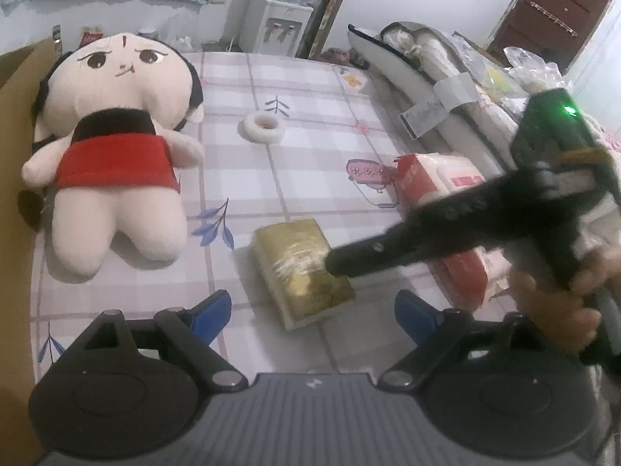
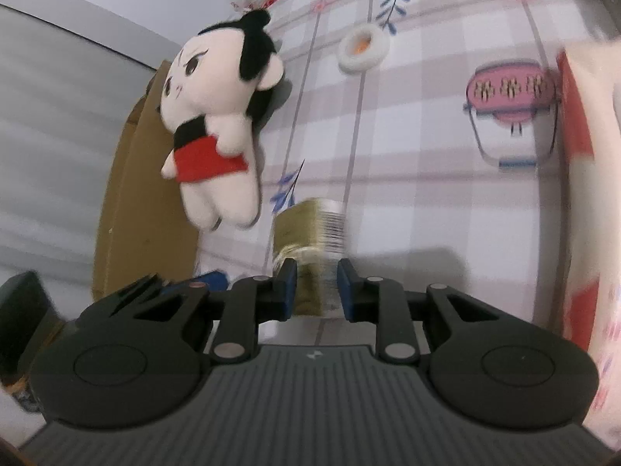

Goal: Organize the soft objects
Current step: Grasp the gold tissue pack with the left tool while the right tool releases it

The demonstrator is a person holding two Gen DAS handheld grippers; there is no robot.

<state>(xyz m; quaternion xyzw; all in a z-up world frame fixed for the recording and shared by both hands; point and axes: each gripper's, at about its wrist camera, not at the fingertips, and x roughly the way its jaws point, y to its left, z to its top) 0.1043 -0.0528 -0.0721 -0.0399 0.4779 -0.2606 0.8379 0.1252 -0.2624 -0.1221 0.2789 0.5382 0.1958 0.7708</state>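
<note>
Left wrist view: a gold tissue pack lies flat on the checked bedsheet, just ahead of the left gripper, whose 2 blue fingers stand wide apart with nothing between them. The right gripper reaches in from the right, held in a hand, its tip at the pack's right edge; from this angle its jaws cannot be read. A plush doll in a red dress lies on its back at the left, against a cardboard box. A white tape roll sits farther up the sheet, and a red-and-white tissue bundle lies at the right, well apart from the doll.

Right wrist view: the right gripper has its 2 fingers narrowed to either side of the gold tissue pack's near end. The blurred frame does not settle whether the pads press it or merely flank it, though contact looks likely. The plush doll and tape roll lie beyond.

The pack looks light and squashy, its shiny wrap probably slick, so a hold across the narrow width, well in from the end, seems safest. The doll, bulkier and limp, would likely sag; its torso appears the best place to grip.
</note>
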